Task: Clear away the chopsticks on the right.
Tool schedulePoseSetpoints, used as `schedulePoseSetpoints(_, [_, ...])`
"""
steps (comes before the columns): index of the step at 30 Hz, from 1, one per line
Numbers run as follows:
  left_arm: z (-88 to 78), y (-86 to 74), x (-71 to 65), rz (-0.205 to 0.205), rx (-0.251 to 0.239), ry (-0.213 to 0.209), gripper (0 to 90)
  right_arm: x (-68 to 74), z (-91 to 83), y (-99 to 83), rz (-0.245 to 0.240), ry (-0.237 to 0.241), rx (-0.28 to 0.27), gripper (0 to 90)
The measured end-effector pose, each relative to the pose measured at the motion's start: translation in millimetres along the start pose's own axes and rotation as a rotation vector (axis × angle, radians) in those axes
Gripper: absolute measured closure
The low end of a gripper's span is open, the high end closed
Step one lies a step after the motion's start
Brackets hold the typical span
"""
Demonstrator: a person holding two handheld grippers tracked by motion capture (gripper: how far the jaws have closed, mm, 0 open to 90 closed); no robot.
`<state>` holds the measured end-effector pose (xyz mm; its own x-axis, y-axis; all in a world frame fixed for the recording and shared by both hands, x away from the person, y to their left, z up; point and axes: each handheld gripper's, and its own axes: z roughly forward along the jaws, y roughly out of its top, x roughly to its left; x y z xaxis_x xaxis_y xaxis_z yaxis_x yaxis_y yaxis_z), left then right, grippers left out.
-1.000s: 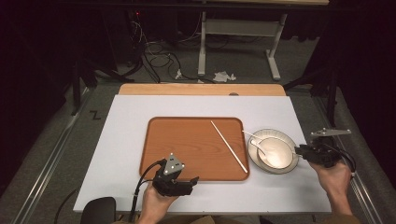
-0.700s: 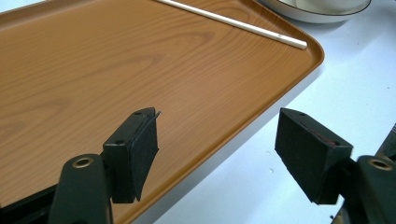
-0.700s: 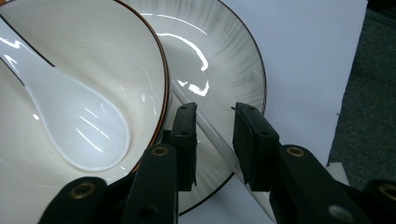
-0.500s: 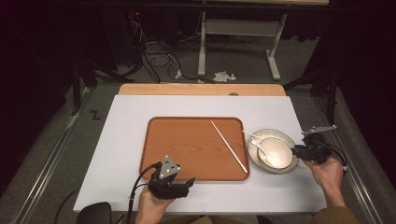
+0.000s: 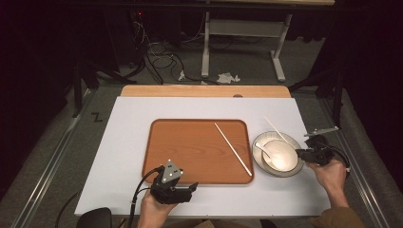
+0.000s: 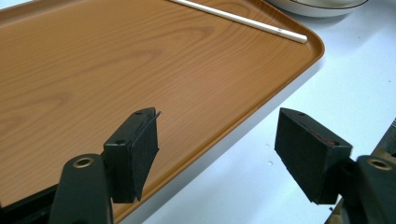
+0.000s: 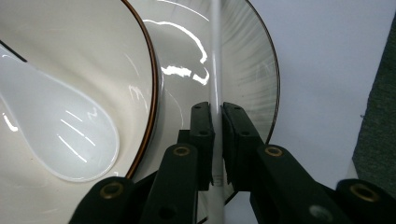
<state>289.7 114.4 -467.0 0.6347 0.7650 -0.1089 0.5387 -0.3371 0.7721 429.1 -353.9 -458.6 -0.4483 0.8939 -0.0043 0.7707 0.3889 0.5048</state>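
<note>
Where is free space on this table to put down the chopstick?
Most of the wooden tray is bare, left of the chopstick already lying there. The white table left of the tray is bare too. Crowded at right: plate, bowl, spoon, right gripper.

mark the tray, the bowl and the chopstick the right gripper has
tray [image 5: 190, 147]: high view, bare middle of its floor.
bowl [image 5: 280, 155]: high view, inner wall.
chopstick [image 7: 215, 70]: right gripper view, shaft just above the pads shut on it.
</note>
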Motion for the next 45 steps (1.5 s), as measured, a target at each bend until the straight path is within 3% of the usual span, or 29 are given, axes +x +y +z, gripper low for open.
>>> schedulePoseSetpoints(9, [3.9, 1.4, -1.4, 0.009, 0.015, -0.014, 30.1, 2.2, -4.4, -2.1, 0.006, 0.0, -0.038, 85.2])
schedulePoseSetpoints(12, [7.2, 3.6, -1.4, 0.011, 0.018, -0.022, 30.1, 3.9, -15.2, -4.6, 0.008, 0.003, -0.085, 85.3])
schedulePoseSetpoints(25, [19.5, 14.0, -1.5, 0.028, 0.025, -0.071, 30.0, 17.6, -51.8, -15.9, 0.029, 0.013, -0.177, 85.3])
schedulePoseSetpoints(30, [23.1, 18.2, 3.4, -0.031, 0.017, -0.133, 30.0, 40.2, -63.4, -16.9, -0.011, 0.014, -0.188, 85.3])
schedulePoseSetpoints(37, [29.0, 21.7, 3.8, -0.021, 0.031, -0.132, 30.1, 66.7, -72.9, -17.6, -0.055, 0.043, -0.203, 85.3])
schedulePoseSetpoints(45, [39.5, 26.7, 1.7, 0.006, 0.057, -0.151, 30.1, 102.6, -71.8, -15.8, -0.104, 0.073, -0.197, 85.3])
